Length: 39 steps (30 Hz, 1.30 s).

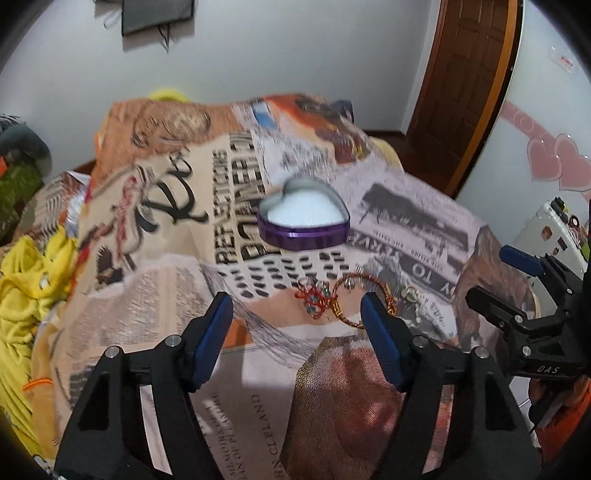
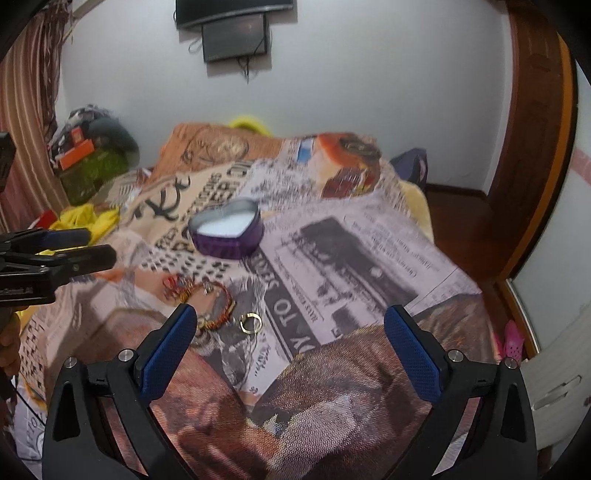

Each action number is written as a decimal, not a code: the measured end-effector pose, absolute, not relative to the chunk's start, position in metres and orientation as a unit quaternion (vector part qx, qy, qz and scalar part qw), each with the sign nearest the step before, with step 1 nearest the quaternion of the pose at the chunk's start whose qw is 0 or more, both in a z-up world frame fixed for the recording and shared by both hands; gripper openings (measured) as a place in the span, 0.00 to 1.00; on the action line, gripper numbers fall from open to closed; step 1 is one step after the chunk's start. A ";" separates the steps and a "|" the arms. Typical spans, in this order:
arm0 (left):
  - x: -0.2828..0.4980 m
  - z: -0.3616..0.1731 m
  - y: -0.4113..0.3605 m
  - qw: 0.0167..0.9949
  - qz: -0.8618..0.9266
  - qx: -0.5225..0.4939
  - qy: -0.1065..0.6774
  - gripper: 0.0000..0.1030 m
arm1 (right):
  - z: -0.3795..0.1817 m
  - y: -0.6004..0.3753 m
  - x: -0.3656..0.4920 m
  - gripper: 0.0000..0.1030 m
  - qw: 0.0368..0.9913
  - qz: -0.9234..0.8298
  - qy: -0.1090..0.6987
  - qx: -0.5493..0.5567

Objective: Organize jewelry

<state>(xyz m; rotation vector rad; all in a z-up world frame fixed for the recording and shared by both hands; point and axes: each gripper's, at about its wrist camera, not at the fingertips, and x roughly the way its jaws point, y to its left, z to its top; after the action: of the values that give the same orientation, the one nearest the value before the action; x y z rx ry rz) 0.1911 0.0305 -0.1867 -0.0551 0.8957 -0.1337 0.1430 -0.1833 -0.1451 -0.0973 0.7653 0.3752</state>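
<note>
While both tools tilt down toward the bed, the left gripper (image 1: 297, 314) hangs over the printed blanket (image 1: 166, 266) with its jaws moderately apart and nothing between them; the right gripper (image 2: 290, 328) hangs beside it, jaws spread wide and likewise empty; part of a hand (image 2: 9, 347) shows behind the left tool at the frame edge. The blanket, patterned like old newspaper pages, covers the bed; on it sits a purple heart-shaped tin (image 1: 303, 225), lid off, white lining showing. Nearer the tools lies a red and gold bracelet (image 1: 345, 299) with a knotted tassel and small beads, and just beside it a gold ring (image 2: 251, 322); the bracelet lies partly behind the left tool's right-hand pad. Beyond the bed stands a pale wall with a dark screen (image 2: 234, 35) hung on it, a brown wooden door (image 1: 469, 85) to the right, yellow cloth (image 1: 29, 280) heaped at the left; everything is smeared by motion blur, so the bracelet's small charms cannot be made out.
</note>
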 end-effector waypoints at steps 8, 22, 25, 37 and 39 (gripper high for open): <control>0.208 -0.212 0.023 0.883 -0.083 -0.019 0.462 0.64 | -0.165 -0.176 0.156 0.80 0.892 0.199 0.402 -0.053; 0.227 -0.232 0.021 0.870 -0.118 -0.035 0.478 0.30 | -0.176 -0.157 0.167 0.44 0.867 0.264 0.420 -0.053; 0.229 -0.235 0.023 0.868 -0.118 -0.044 0.481 0.25 | -0.178 -0.152 0.167 0.42 0.866 0.261 0.422 -0.062; 0.231 -0.238 0.031 0.870 -0.107 -0.066 0.477 0.04 | -0.192 -0.149 0.175 0.18 0.866 0.248 0.430 -0.068; 0.228 -0.236 0.033 0.874 -0.103 -0.067 0.470 0.00 | -0.192 -0.147 0.174 0.18 0.865 0.249 0.429 -0.070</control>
<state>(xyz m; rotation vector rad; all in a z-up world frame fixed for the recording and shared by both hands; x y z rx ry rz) 0.2283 0.0331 -0.2356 -0.1397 0.9818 -0.2153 0.1743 -0.1475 -0.1922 -0.1475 0.8991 0.5207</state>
